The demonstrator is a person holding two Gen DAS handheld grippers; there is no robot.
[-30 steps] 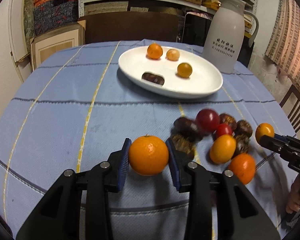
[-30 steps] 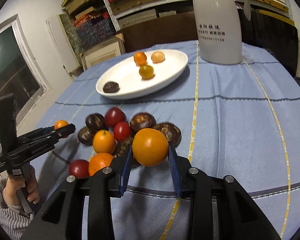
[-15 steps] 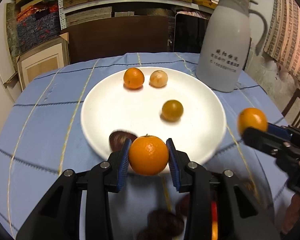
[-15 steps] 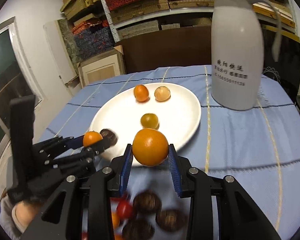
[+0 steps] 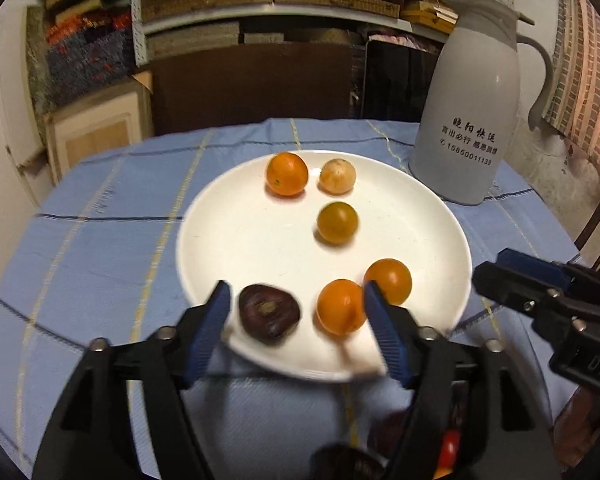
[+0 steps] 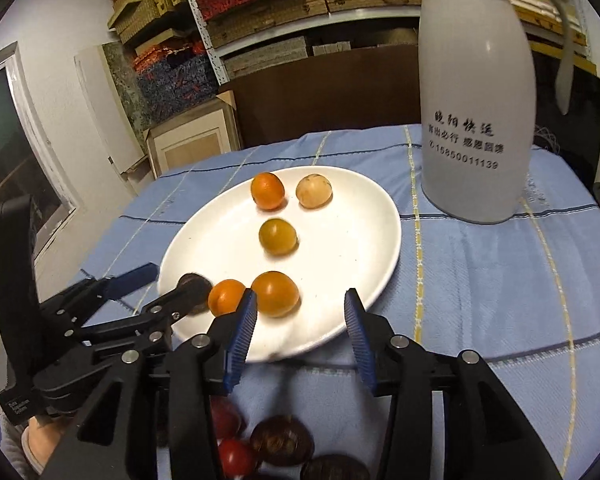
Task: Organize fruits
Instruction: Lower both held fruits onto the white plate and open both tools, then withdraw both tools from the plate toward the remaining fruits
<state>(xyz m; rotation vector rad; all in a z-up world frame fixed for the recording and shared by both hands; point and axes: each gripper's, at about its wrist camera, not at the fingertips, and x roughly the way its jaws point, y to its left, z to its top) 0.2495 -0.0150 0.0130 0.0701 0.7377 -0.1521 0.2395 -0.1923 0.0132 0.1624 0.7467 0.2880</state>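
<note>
A white plate (image 5: 252, 240) (image 6: 340, 248) on the blue checked cloth holds several fruits. At its back lie a small orange (image 5: 287, 173), a pale fruit (image 5: 337, 176) and a yellow tomato (image 5: 337, 223). My left gripper (image 5: 300, 328) hangs over the plate's near rim, its jaws opening. Between them on the plate lie a dark chestnut (image 5: 269, 316) and an orange (image 5: 341, 312), which sits close to the right pad and is not gripped. My right gripper (image 6: 300, 332) is also opening, with nothing between its pads. Just past its left fingertip lies its orange (image 6: 276, 294).
A tall white jug (image 5: 472, 128) (image 6: 472, 120) stands right of the plate. Chestnuts (image 6: 280, 440) and a red tomato (image 6: 236, 456) lie on the cloth under my grippers. A chair back (image 5: 596, 236) shows at the right; shelves and boxes stand behind the table.
Both grippers carried an orange from the fruit pile forward to the plate. Their jaws have now spread, and both oranges lie on the plate.
</note>
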